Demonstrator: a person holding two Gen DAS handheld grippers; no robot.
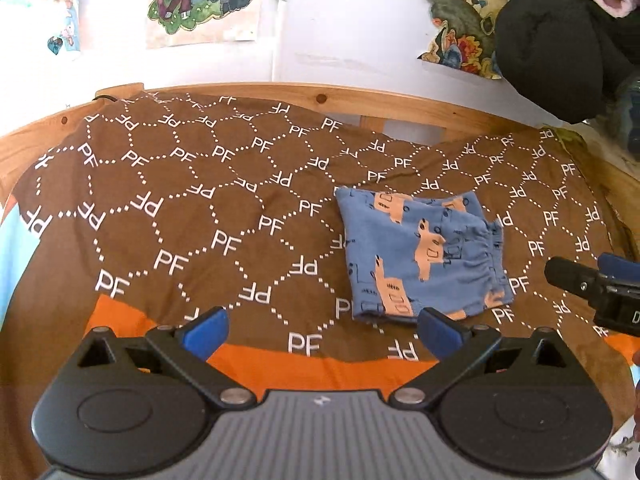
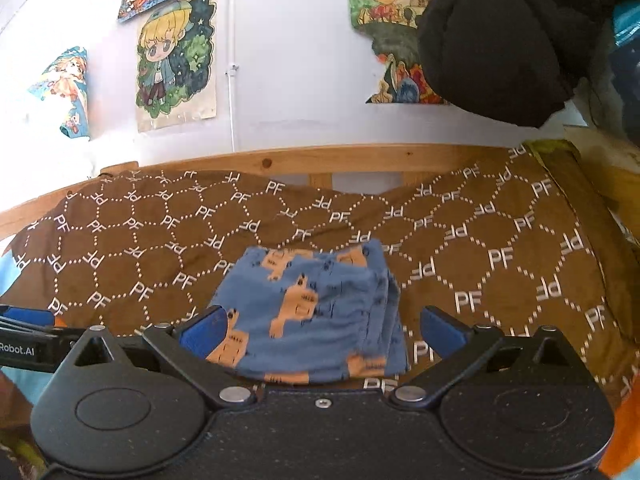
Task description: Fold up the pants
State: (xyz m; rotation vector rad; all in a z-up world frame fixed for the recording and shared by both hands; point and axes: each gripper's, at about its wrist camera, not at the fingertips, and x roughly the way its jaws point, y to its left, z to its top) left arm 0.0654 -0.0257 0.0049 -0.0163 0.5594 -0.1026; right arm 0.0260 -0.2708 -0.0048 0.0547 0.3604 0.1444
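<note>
Small blue pants (image 1: pixel 420 252) with an orange animal print lie folded into a compact rectangle on a brown "PF" blanket (image 1: pixel 200 208). In the left wrist view they sit ahead and to the right. My left gripper (image 1: pixel 322 332) is open and empty, held above the blanket just left of the pants' near edge. My right gripper (image 2: pixel 322 332) is open and empty, with the folded pants (image 2: pixel 316 312) lying between and just beyond its blue fingertips (image 2: pixel 208 330). The right gripper's body also shows at the right edge of the left wrist view (image 1: pixel 596 288).
The blanket (image 2: pixel 500 256) covers a bed with a wooden frame (image 1: pixel 360 100) against a white wall with posters (image 2: pixel 176 64). Dark clothing (image 2: pixel 492 40) hangs at the upper right. An orange sheet (image 1: pixel 320 372) shows at the near edge.
</note>
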